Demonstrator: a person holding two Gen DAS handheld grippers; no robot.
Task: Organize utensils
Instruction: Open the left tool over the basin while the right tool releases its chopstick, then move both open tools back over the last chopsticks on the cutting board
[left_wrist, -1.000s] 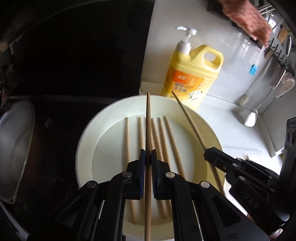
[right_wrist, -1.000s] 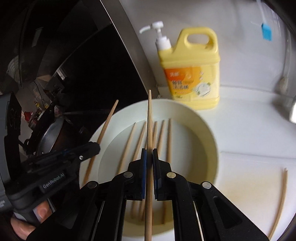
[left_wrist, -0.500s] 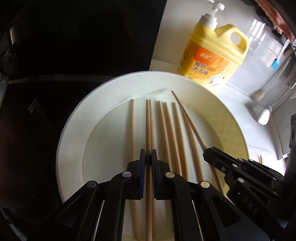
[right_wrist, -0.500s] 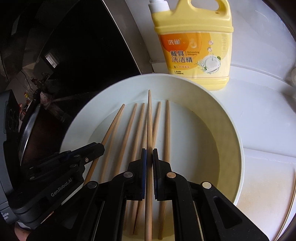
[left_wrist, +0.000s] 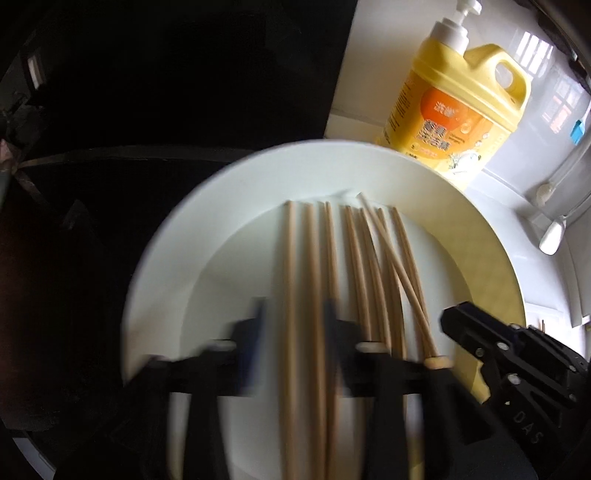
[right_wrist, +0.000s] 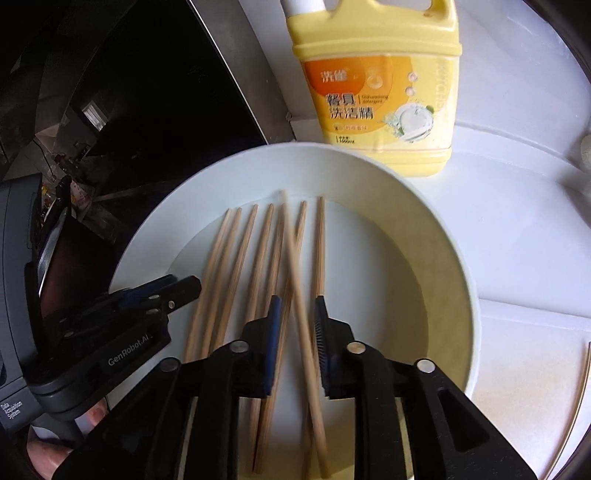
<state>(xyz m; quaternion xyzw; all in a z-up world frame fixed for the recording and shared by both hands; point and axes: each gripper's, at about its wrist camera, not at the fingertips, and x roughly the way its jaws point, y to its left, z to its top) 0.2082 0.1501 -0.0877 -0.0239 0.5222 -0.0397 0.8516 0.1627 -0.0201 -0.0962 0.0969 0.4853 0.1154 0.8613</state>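
Chopsticks (right_wrist: 266, 266) are laid roughly parallel in the white plate (right_wrist: 436, 236), seen at centre of both wrist views; eight or so can be counted, exact no. not certain due to blur. One stick (right_wrist: 301, 317) lies skewed across its neighbours in the right wrist view, running from upper centre to lower right of the bundle.

Left gripper (left_wrist: 293, 332) is seen w/ jaws apart, having just been opening; two sticks lie in the gap, not pressed. Right gripper (right_wrist: 297, 332) jaws are also parted, just opened a little; the skewed stick sits btwn them, untouched by either pad as far as can be told.

Progress, as judged: most sticks already gathered on the plate, so the task looks well along. Left to do: one more chopstick (right_wrist: 581, 391) is seen on the white table (right_wrist: 517, 229) at the right edge of the right wrist view, apart from the plate; it prob. needs collecting. The crossed stick may want straightening. A yellow dish-soap bottle (right_wrist: 384, 92) stands just behind the plate, upper centre.
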